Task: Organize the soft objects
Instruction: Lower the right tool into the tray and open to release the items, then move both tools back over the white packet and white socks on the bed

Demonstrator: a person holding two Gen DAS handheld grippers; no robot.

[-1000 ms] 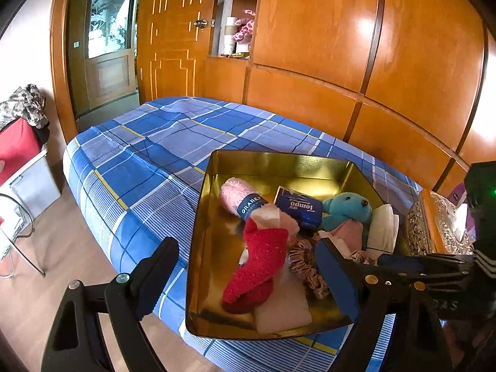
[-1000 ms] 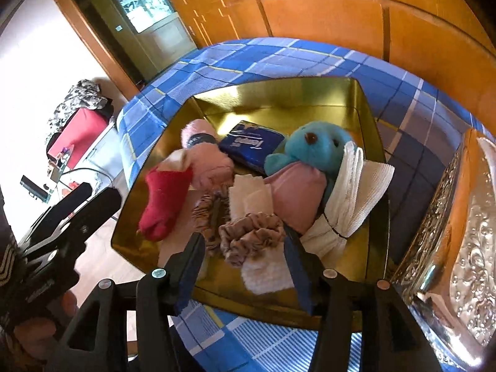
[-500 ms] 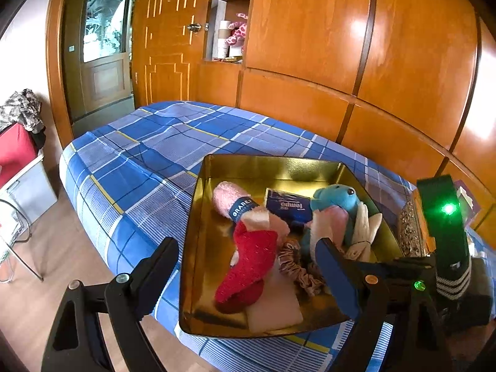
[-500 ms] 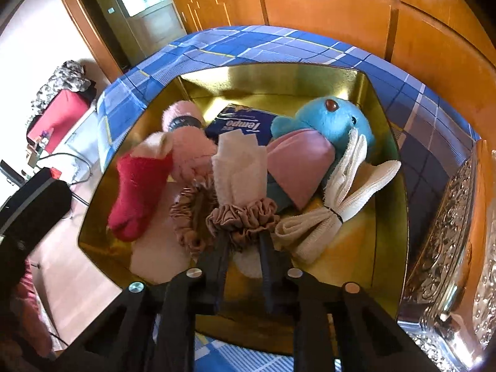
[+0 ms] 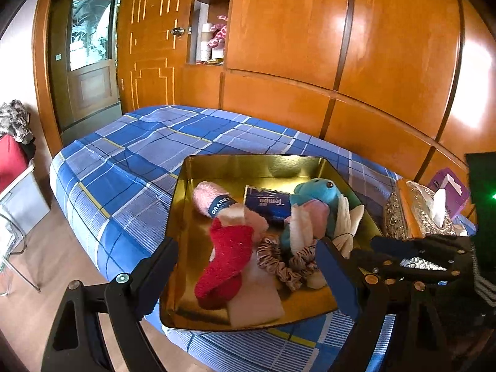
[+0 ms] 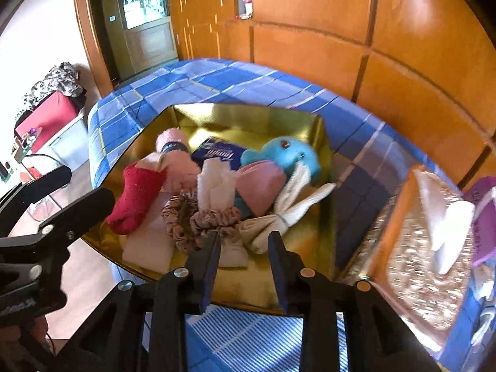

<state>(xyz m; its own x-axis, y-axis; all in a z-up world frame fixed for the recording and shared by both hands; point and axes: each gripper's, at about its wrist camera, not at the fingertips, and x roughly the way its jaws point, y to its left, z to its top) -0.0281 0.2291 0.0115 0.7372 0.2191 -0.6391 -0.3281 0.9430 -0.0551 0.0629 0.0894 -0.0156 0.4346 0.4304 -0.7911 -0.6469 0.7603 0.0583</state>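
Gold tin (image 6: 322, 130) on the bed (image 5: 148, 148), holding: red sock (image 6: 136, 195), pink sock roll (image 6: 173, 145), tissue pack (image 6: 217, 153), blue plush (image 6: 288, 155), tied white cloth (image 6: 279, 214), two scrunchies (image 6: 198, 220). Right gripper (image 6: 243, 251): fingers apart, nothing between them, just short of the scrunchies. Left gripper (image 5: 248, 272): fingers spread wide at the tin's near edge. Silver tissue box (image 6: 434, 248) beside the tin.

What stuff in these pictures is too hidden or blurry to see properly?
- Tissue pack: right view, label blurred; a white cloth covers one corner.
- Blue plush: left view, body hidden behind pink and white cloths.
- Silver box: right view, blurred, cut off by the edge.
- Shelf toy: left view, too small.
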